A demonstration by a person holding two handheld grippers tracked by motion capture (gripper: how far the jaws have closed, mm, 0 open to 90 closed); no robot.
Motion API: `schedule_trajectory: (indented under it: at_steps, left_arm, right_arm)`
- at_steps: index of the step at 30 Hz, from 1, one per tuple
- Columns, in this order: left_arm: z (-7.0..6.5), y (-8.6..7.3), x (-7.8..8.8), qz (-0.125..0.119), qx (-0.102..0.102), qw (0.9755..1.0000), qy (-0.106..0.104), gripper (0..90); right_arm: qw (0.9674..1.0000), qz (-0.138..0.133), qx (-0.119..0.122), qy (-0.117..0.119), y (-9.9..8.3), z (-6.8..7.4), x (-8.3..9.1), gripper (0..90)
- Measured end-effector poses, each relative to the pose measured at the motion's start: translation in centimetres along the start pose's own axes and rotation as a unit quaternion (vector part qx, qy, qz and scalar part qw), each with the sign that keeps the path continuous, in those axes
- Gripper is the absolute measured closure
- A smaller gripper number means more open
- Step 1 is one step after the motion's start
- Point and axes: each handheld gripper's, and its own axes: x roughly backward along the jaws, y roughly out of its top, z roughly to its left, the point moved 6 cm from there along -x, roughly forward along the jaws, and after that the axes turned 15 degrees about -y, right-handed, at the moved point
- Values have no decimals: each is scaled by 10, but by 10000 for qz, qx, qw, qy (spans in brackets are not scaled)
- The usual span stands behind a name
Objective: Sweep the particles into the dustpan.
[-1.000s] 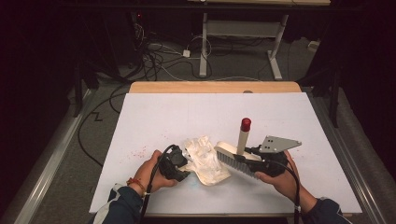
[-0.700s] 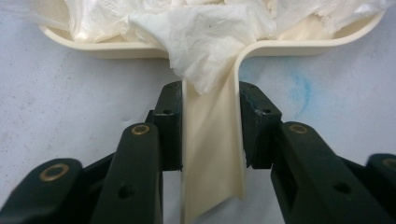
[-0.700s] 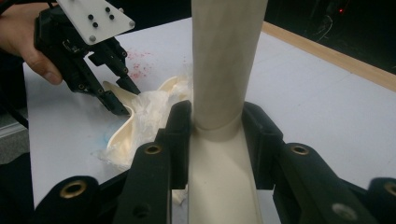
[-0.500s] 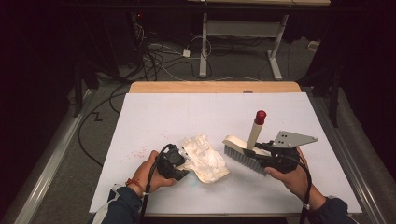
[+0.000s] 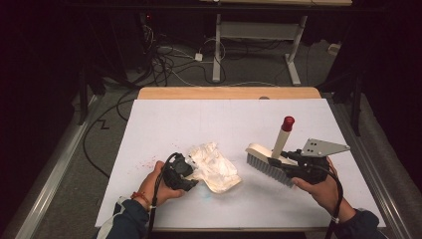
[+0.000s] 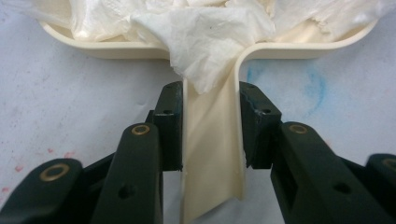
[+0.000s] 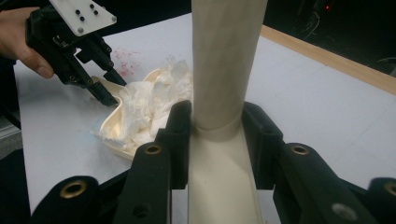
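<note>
Cream brush (image 5: 271,162) beside tissue-filled dustpan (image 5: 219,172)

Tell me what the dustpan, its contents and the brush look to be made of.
Cream dustpan: likely smooth moulded plastic, with an even sheen and rounded rim. White crumpled wad in it: soft tissue paper, by its matte creases and torn edges. Cream hand brush with a red-tipped handle: plastic-looking body; its pale bristles are probably synthetic.
</note>
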Motion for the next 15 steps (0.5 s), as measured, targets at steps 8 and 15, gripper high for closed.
schedule_trajectory:
  at_steps: [8,15]
  left_arm:
    - [7,-13,7,-278,324,9989,182,627]
    - [15,-26,13,-486,602,9966,284,627]
  right_arm:
    - [9999,114,-96,55,-1,-11,15,677]
    - [9995,231,-211,77,-8,-16,22,677]
